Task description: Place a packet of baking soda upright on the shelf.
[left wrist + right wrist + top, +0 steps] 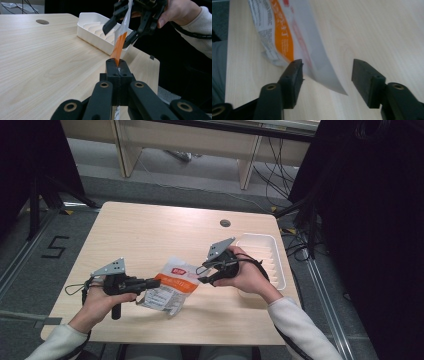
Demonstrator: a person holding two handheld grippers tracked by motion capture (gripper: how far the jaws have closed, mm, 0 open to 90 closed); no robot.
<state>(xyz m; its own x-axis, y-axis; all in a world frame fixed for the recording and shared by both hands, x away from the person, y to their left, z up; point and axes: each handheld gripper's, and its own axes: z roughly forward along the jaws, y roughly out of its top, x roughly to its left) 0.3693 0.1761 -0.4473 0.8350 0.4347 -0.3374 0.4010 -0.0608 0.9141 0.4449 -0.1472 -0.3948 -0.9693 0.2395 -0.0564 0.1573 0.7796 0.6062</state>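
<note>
Left gripper [117,65] clamped on packet [170,285] edge; right gripper [327,72] wide, straddling packet's far edge, seen close in right gripper view.

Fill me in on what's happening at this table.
A person works a gripper in each hand over a wooden table. The left gripper is shut on the orange edge of a snack packet, holding it up. The right gripper is open, its fingers either side of the packet's far edge. A white ridged tray sits beside it.

Packet [287,37] print is too blurred to read, its top runs off the frame, and the left gripper [117,65] hides its lower edge.
</note>
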